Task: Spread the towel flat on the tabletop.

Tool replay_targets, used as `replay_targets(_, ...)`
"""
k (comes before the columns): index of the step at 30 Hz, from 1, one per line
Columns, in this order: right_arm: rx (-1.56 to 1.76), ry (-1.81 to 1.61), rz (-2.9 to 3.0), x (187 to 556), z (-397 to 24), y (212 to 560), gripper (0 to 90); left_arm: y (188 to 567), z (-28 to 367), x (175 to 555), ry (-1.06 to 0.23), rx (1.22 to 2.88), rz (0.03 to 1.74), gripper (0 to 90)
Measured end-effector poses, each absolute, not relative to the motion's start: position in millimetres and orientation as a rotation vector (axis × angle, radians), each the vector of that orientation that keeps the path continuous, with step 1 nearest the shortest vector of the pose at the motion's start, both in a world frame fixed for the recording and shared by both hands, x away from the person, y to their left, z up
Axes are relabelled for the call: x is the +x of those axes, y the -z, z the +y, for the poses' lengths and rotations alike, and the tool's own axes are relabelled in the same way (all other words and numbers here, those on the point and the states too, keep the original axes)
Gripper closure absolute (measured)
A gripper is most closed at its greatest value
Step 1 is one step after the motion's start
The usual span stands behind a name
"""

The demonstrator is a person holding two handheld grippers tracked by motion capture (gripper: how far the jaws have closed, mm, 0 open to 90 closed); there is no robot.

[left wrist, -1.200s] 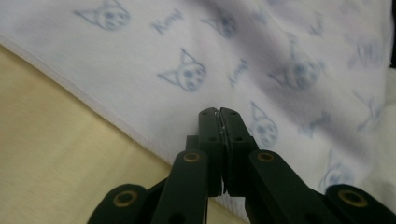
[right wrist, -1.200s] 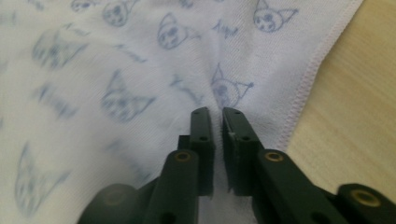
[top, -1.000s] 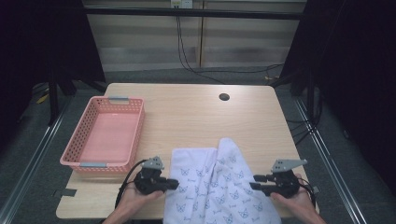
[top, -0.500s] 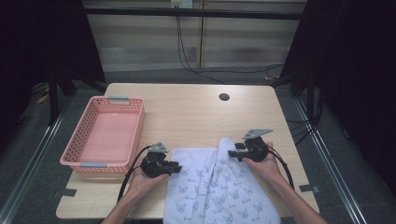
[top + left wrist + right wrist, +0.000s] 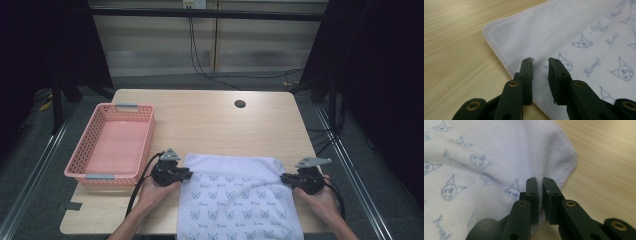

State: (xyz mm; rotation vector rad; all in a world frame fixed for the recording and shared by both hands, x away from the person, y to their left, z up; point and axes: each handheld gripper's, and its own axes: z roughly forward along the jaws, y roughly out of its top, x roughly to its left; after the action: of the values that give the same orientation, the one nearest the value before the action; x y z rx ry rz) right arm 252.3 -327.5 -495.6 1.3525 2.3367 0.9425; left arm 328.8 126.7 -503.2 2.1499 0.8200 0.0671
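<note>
A white cloth [image 5: 235, 200] printed with blue cat faces lies flat at the table's front and hangs over the near edge. My left gripper [image 5: 187, 173] is at its far left corner. In the left gripper view the jaws [image 5: 540, 60] stand a little apart over the cloth's [image 5: 544, 32] stitched edge, having just closed slightly, and they pinch nothing. My right gripper [image 5: 284, 177] is at the far right corner. Its jaws [image 5: 539, 180] have just closed and are shut on the cloth [image 5: 499, 150] beside the hem.
An empty pink basket [image 5: 82, 150] stands at the left of the wooden table [image 5: 200, 120], close to my left hand. A small round hole [image 5: 240, 104] sits in the tabletop at the far side. Black curtains and rails surround the table.
The cloth's raised fold is gone and its far edge now lies straight. My right gripper moved from the cloth's middle out to the right corner and shut there. The left shifted slightly.
</note>
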Motion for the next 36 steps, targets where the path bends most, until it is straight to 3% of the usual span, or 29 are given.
replay_targets(2, 1.379, -0.955, 2.34, 245.5, -334.1, 494.8, 80.2, 502.6, 124.8, 331.7, -0.052, 2.155, 0.817, 73.2)
replay_targets(5, 1.384, -0.975, 2.323, 244.8, -334.2, 493.5, 68.4, 500.8, 122.3, 334.8, -0.037, 2.167, 0.804, 71.2)
replay_targets(11, 1.358, -1.058, 2.252, 269.6, -335.7, 490.9, 53.2, 498.0, 123.5, 345.0, -0.068, 2.132, 0.839, 64.3)
replay_targets(20, 1.351, -1.052, 2.266, 304.9, -330.3, 504.0, 43.2, 503.6, 125.9, 358.0, -0.092, 2.097, 0.883, 52.0)
replay_targets(27, 1.298, -1.012, 2.264, 303.6, -324.5, 506.9, 41.6, 505.1, 123.9, 357.6, -0.123, 2.115, 0.882, 50.0)
replay_targets(30, 1.272, -1.011, 2.283, 301.1, -322.2, 506.7, 43.1, 504.8, 118.3, 352.6, -0.085, 2.137, 0.826, 58.5)
replay_targets(33, 1.281, -1.018, 2.289, 297.4, -320.6, 505.4, 56.8, 505.0, 112.0, 348.8, -0.063, 2.164, 0.782, 80.0)
replay_targets(36, 1.306, -1.062, 2.319, 294.6, -320.4, 503.7, 73.4, 504.9, 113.7, 349.7, -0.031, 2.158, 0.795, 86.0)
